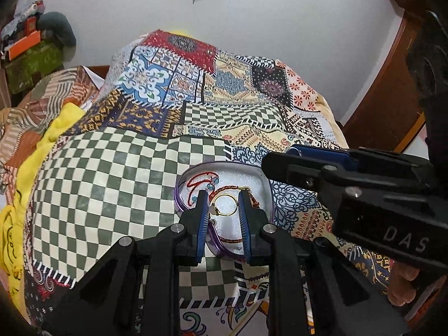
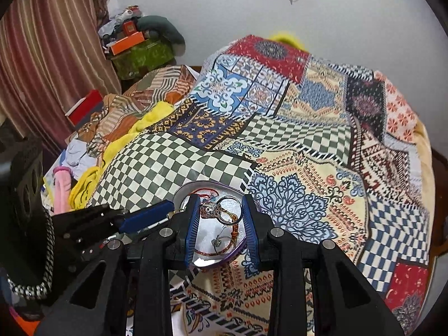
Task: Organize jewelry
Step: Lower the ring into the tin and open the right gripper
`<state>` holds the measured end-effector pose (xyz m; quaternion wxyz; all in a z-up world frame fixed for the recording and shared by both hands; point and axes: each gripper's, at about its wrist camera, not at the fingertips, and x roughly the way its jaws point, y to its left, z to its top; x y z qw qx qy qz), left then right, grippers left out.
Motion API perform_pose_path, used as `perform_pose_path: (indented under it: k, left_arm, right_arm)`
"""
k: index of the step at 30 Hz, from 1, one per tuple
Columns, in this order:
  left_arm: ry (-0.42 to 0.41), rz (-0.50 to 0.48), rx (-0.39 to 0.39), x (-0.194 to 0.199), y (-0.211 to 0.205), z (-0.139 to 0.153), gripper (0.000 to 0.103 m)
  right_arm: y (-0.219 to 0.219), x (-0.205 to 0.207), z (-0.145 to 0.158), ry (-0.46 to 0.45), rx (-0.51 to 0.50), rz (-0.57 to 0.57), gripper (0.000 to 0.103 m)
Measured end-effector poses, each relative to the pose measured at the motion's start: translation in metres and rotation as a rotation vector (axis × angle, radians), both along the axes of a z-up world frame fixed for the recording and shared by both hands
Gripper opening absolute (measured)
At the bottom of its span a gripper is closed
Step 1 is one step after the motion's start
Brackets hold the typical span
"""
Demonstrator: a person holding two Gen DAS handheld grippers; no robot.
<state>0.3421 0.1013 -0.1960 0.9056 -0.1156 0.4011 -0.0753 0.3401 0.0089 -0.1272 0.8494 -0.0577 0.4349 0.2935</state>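
In the left wrist view my left gripper [image 1: 223, 202] is shut on a thin gold ring [image 1: 225, 195], pinched across its width just above an oval tray [image 1: 240, 175] with a purple rim and white foam lining. A red cord bracelet [image 1: 196, 182] lies in the tray. In the right wrist view my right gripper [image 2: 221, 207] is shut on a silver ring [image 2: 210, 210] with an ornate square head, over the same tray [image 2: 196, 186]. Another small silver piece [image 2: 218, 242] and a red cord [image 2: 207, 252] lie on the foam. Each gripper's blue pads show in the other's view, the right [image 1: 296, 152] and the left [image 2: 148, 218].
The tray rests on a bed under a patchwork spread [image 2: 308, 184]. Yellow cloth [image 1: 30, 151] and loose clothes [image 2: 78, 151] lie to the left, with a red box [image 2: 84, 106] and a striped curtain [image 2: 42, 56]. A wooden door [image 1: 392, 98] stands to the right. A hand [image 1: 403, 282] holds the right gripper.
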Motion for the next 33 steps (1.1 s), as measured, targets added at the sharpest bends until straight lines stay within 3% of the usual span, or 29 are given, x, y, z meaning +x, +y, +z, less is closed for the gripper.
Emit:
perform_pose_path:
  k: [5,22,25,33]
  left_arm:
    - [0.016,-0.001,-0.001,0.005,0.000,-0.007,0.020]
    - [0.016,0.008,0.054,0.005,-0.009,-0.007,0.023]
    - [0.010,0.017,0.054,0.001,-0.009,-0.002,0.030]
    - [-0.024,0.031,0.078,-0.023,-0.008,0.025,0.030]
  right_arm:
    - [-0.001,0.014,-0.008,0.071,0.033,-0.001,0.028]
    - [0.002,0.024,-0.019,0.157,0.038,0.016,0.029]
    - [0.000,0.019,-0.015,0.141,0.030,0.009,0.030]
    - [-0.017,-0.008,0.013,0.059,0.026,-0.009,0.030]
